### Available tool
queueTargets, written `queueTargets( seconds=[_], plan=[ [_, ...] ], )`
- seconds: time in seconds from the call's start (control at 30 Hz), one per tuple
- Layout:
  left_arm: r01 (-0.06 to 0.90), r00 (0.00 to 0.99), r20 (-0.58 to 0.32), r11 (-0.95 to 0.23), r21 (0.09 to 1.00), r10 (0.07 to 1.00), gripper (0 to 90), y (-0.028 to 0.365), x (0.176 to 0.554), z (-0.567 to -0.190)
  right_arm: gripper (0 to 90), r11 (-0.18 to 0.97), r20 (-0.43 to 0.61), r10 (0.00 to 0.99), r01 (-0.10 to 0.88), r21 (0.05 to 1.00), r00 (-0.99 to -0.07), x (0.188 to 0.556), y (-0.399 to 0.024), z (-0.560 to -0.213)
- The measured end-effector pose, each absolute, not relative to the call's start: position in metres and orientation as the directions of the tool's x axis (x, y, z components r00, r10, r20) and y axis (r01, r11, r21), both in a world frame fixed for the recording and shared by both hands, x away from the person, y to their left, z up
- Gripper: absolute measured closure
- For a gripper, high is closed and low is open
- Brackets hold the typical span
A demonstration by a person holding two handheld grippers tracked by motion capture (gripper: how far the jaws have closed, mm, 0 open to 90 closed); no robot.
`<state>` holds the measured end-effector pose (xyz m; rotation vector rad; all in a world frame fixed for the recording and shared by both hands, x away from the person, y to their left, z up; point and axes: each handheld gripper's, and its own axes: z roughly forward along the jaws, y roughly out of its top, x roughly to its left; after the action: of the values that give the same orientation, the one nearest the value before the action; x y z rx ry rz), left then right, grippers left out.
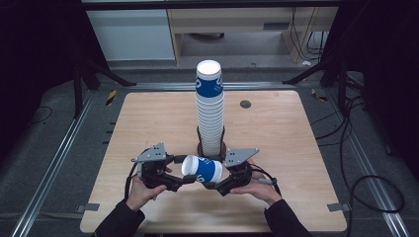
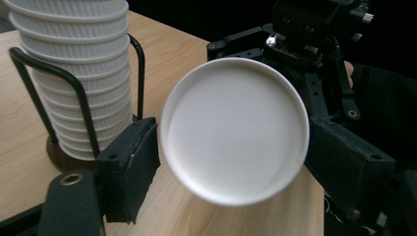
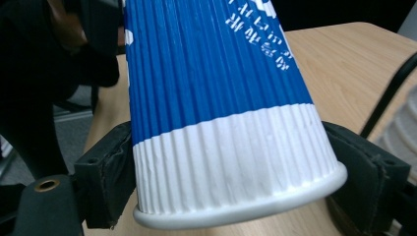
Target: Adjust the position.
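Sideways, cup (image 1: 202, 169) between 2 tools

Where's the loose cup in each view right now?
High view: the cup lies on its side at bottom centre.
Left gripper view: centre, round white end facing the camera.
Right gripper view: centre, its ribbed blue-and-white side.
Shared landmark: the cup stack, left edge, right edge.

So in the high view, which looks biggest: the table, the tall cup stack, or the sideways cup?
1. The table looks biggest.
2. The tall cup stack comes next.
3. The sideways cup, between the left claw and right claw, looks smallest.
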<state>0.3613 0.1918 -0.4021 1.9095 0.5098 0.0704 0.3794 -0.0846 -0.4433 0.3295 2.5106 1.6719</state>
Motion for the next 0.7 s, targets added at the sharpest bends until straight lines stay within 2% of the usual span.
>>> queueTargets(
  seconds=[0.3, 0.7],
  plan=[
    [0.327, 0.917, -0.142, -0.496, 0.804, 0.374, 15.7, 0.188, 0.367, -0.412, 14.7, 0.485, -0.082, 0.267, 0.060, 0.873, -0.960, 0.381, -0.093, -0.442],
    [0.305, 0.940, -0.119, -0.636, 0.708, 0.319, 15.4, 0.170, 0.364, -0.427, 14.7, 0.624, -0.136, 0.154, -0.010, 0.781, -0.979, 0.370, -0.070, -0.458]
  ],
)
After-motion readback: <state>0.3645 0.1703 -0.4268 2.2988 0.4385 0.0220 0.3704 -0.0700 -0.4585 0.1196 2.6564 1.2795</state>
